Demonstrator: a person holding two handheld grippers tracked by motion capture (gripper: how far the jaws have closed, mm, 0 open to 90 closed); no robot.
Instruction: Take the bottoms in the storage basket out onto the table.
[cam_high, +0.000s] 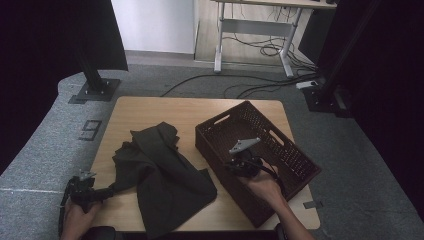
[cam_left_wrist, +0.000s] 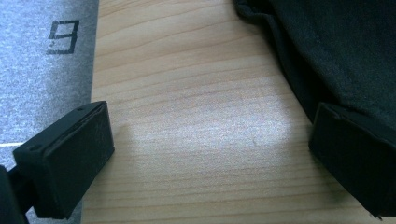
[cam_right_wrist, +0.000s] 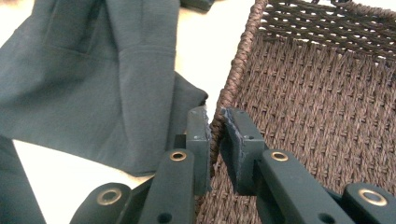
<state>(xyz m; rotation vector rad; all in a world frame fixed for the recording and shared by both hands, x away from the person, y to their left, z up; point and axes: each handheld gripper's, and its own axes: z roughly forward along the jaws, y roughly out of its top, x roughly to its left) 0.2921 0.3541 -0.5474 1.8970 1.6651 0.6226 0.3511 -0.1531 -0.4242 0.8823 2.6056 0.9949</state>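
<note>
High view first: a light wooden table (cam_high: 150, 107) stands on grey carpet, and on the carpet just off its far left corner a dark marking (cam_high: 90, 130) reads like a 9 or a 6 — which way up it is meant I cannot tell. No other writing can be read.

A dark cloth (cam_high: 162, 175) lies crumpled on the left half of the table, spread wide at the near edge and narrowing to a folded peak toward the far side, so its long axis runs from near to far, leaning slightly left.

To its right sits a brown wicker basket (cam_high: 300, 155), rectangular, open weave with handle slots in its walls. Its long axis runs diagonally, from the far middle of the table to the near right corner, where it slightly overhangs the edge.

At the basket's near-left wall, the right gripper (cam_right_wrist: 214, 140) has its jaws pinched on the braided rim (cam_right_wrist: 229, 79), one outside, one inside.

At the near left edge, the left gripper (cam_left_wrist: 210, 154) holds its jaws wide apart over bare wood — one pad (cam_left_wrist: 355, 154) just touches the cloth's edge, gripping nothing.
</note>
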